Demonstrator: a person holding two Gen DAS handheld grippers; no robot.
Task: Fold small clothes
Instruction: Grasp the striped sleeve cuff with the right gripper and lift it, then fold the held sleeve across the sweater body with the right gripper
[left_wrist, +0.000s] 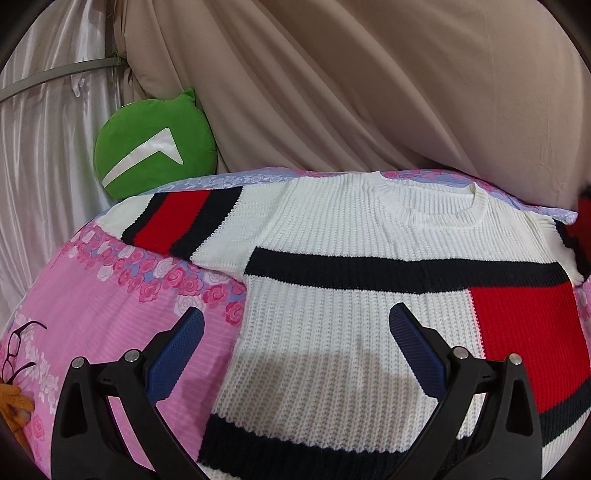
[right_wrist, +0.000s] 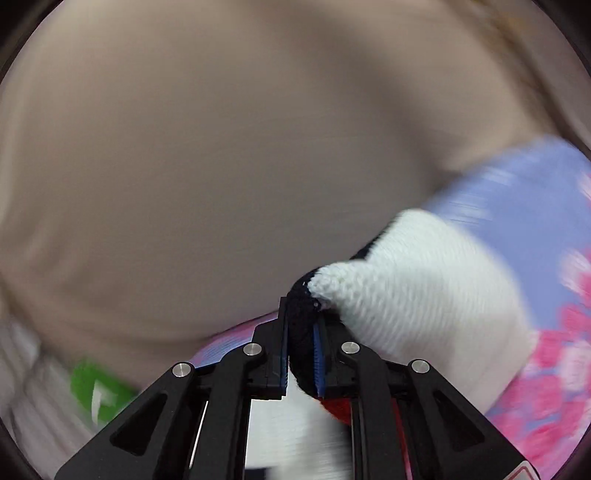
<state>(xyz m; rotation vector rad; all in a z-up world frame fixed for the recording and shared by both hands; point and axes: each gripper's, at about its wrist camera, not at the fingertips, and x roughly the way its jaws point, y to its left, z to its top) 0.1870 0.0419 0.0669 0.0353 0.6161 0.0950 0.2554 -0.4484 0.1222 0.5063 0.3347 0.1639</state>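
Note:
A white knit sweater (left_wrist: 332, 317) with black and red stripes lies flat on a pink floral bedsheet (left_wrist: 92, 314), collar at the far side. Its left sleeve (left_wrist: 177, 218) stretches out to the left. My left gripper (left_wrist: 295, 332) is open and empty, hovering above the sweater's lower left part. In the blurred right wrist view, my right gripper (right_wrist: 301, 332) is shut on a bunched black, white and red part of the sweater (right_wrist: 413, 288), lifted above the sheet (right_wrist: 535, 387). Which part of the sweater it holds I cannot tell.
A green round cushion (left_wrist: 155, 147) leans at the back left against beige curtains (left_wrist: 351, 81). Black glasses (left_wrist: 18, 343) and an orange plush thing (left_wrist: 14, 406) lie at the sheet's left edge.

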